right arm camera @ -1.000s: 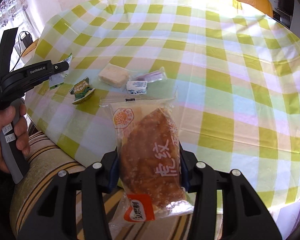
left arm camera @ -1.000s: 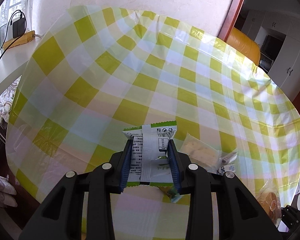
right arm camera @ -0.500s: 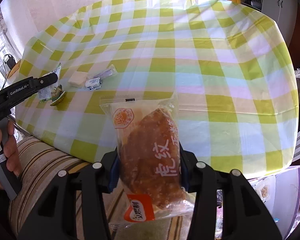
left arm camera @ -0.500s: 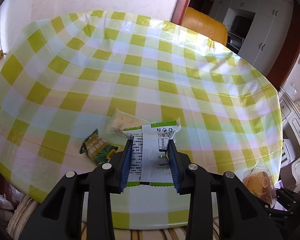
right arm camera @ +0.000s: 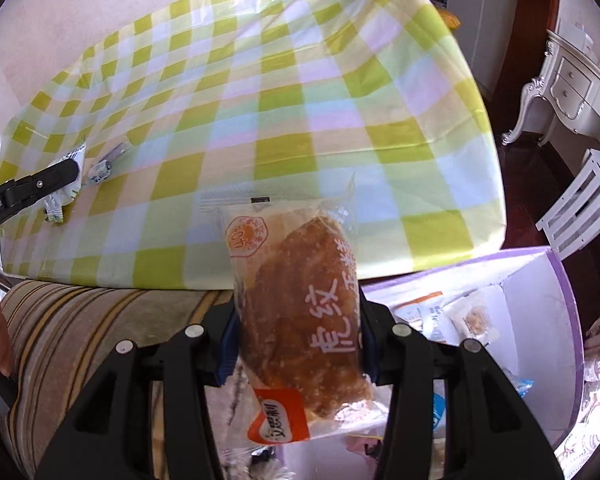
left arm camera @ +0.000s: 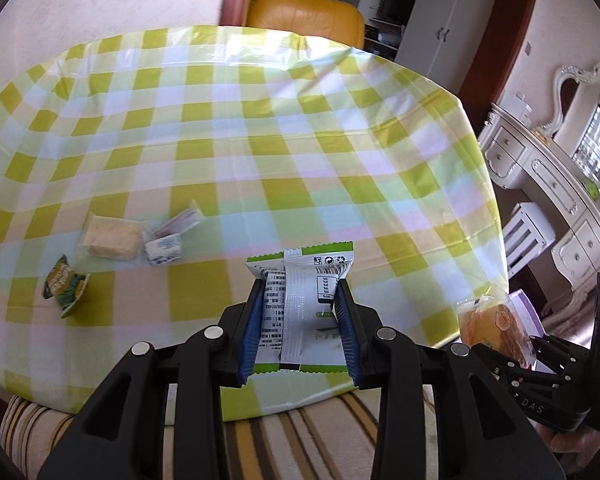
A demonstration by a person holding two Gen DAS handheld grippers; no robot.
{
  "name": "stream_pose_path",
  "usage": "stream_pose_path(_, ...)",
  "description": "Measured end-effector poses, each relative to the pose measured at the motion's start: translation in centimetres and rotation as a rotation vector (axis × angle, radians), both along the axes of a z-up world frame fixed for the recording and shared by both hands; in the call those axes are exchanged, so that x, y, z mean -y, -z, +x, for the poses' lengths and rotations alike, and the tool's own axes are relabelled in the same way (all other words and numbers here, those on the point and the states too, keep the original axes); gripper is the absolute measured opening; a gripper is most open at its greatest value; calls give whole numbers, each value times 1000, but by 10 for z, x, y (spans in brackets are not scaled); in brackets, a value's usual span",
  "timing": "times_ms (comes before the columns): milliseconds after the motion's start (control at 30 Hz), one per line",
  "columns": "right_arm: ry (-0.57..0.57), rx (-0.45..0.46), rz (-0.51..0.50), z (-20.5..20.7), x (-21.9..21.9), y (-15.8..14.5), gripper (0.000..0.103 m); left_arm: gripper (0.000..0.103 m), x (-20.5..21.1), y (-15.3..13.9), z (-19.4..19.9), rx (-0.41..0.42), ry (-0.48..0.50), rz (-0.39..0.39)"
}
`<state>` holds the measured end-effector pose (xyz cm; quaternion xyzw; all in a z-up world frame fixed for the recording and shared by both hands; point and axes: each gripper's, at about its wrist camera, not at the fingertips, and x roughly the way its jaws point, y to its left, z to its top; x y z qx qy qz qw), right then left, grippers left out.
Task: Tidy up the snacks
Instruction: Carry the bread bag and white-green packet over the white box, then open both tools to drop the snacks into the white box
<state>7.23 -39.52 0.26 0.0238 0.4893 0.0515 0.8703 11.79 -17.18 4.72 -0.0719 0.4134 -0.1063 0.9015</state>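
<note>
**Both grippers loaded, snacks mid-air by the table edge**

So the left gripper (left arm camera: 300, 300) has its blue pads clamped on a white-and-green snack packet (left arm camera: 304, 304), back side up with the printed text and barcode showing. Jaws are only a little way apart, just the width of the packet, which sticks up past the fingertips and hangs over the near edge of the green checked tablecloth (left arm camera: 260, 128).

The right gripper (right arm camera: 298, 320) is pinched on a clear-wrapped brown bread (right arm camera: 300, 320) with white characters on the wrap and an orange label at the bottom. Same deal: jaws narrow, pressing the wrapper from both sides. It's held off the table, above a striped cushion (right arm camera: 100, 320) and just beside an open purple-rimmed box (right arm camera: 540, 320) that already has a few packets inside.

On the cloth, over to the left: a pale cracker block in clear wrap (left arm camera: 110, 236), a small white-and-blue packet (left arm camera: 163, 249) touching it, a thin purplish packet (left arm camera: 180, 220) just behind that, and a little green packet (left arm camera: 64, 286) nearer the edge. An orange chair (left arm camera: 304, 10) sits behind the far side of the table.
</note>
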Motion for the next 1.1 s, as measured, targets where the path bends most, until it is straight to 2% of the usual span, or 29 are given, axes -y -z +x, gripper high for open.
stream_pose_path(233,124,-12,-16,-22,60,7,48,34,69,1,-10,-40,189,-12)
stream_pose_path(533,261,-39,-19,-53,120,21,48,34,145,12,-38,-147,446,-30)
stream_pose_path(667,300,-57,-28,-64,137,28,48,34,170,19,-54,-211,550,-43)
stream_pose_path(1000,371,-111,-44,-84,163,44,49,35,211,27,-97,-277,755,-11)
stream_pose_path(1067,380,-113,-44,-86,166,44,50,35,217,30,-104,-311,804,-15)
stream_pose_path(1100,385,-110,-46,-87,167,43,55,35,219,33,-105,-325,819,-18)
